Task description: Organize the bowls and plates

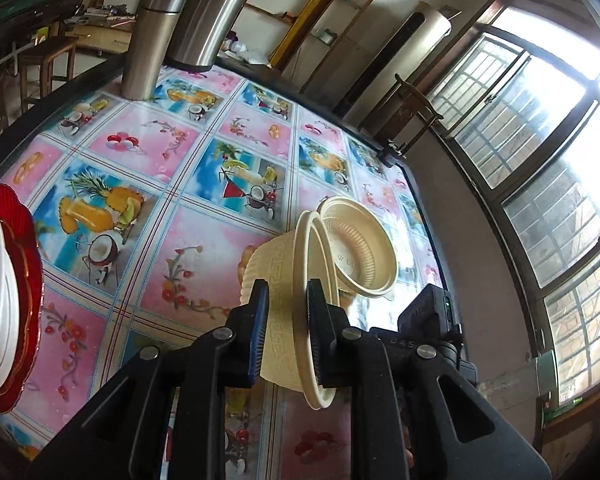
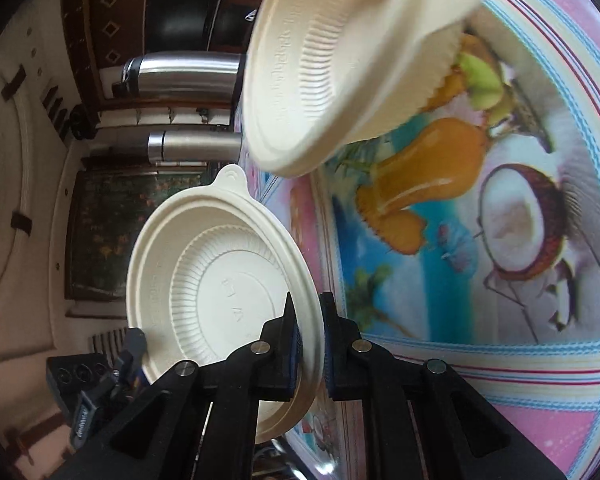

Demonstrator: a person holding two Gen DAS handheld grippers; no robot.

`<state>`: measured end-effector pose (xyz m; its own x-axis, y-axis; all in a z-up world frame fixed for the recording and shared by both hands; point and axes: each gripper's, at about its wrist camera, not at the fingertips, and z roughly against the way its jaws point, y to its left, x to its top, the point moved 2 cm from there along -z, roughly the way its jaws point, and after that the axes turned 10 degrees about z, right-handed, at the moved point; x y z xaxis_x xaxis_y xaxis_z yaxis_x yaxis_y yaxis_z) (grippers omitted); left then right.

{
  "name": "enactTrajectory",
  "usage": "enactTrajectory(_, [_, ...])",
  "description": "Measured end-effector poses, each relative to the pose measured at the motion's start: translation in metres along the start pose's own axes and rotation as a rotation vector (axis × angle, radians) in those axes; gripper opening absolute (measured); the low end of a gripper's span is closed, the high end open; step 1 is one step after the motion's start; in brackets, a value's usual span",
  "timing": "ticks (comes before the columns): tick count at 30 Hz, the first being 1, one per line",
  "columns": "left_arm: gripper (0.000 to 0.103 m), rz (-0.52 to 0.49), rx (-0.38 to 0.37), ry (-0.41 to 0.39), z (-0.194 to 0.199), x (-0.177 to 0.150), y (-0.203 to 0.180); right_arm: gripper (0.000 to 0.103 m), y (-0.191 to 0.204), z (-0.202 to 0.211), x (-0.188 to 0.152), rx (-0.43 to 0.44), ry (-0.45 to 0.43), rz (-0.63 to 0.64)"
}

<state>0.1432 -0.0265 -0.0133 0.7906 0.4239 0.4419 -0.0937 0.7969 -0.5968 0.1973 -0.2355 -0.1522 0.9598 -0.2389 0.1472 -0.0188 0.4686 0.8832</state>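
Pinching the cream bowl (image 1: 284, 280) by its rim, left tool (image 1: 287, 308) holds it tilted above the counter (image 1: 172, 216). Right tool (image 2: 307, 320) clamps the small dish (image 2: 220, 280) rim, just beside the bowl's mouth on the bowl's right.

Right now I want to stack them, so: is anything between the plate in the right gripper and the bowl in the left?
Nothing visible. In the right wrist view only open air separates the plate, clamped in the right gripper, from the bowl. The two flasks stand farther back, not between them.
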Motion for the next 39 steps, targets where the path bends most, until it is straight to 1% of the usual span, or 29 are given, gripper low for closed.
enactTrajectory(3, [0.015,-0.016,0.010,0.005,0.003,-0.004,0.003,0.011,0.011,-0.002,0.000,-0.042,-0.011,0.054])
enactTrajectory(6, [0.015,0.004,0.013,0.051,-0.005,-0.009,0.014,0.011,0.010,0.001,0.001,-0.094,-0.027,0.072])
enactTrajectory(9, [0.015,0.033,0.042,0.093,-0.017,-0.019,0.029,0.011,0.006,0.005,0.001,-0.121,-0.041,0.073])
enactTrajectory(13, [0.015,0.023,0.066,0.117,-0.024,-0.032,0.036,0.011,0.006,0.014,-0.003,-0.161,-0.072,0.107])
enactTrajectory(16, [0.015,-0.028,0.109,0.082,-0.020,-0.038,0.032,0.011,0.009,0.016,-0.011,-0.170,-0.085,0.131])
enactTrajectory(19, [0.015,-0.078,0.137,0.045,-0.014,-0.042,0.028,0.010,0.013,0.018,-0.018,-0.169,-0.110,0.149])
enactTrajectory(28, [0.015,-0.113,0.140,0.026,0.003,-0.050,0.035,0.011,0.027,0.027,-0.040,-0.147,-0.201,0.222])
enactTrajectory(33, [0.015,-0.124,0.153,0.017,0.011,-0.057,0.044,0.012,0.035,0.025,-0.051,-0.141,-0.219,0.263])
enactTrajectory(39, [0.015,-0.136,0.159,-0.019,0.030,-0.060,0.053,0.012,0.050,0.017,-0.062,-0.117,-0.229,0.317])
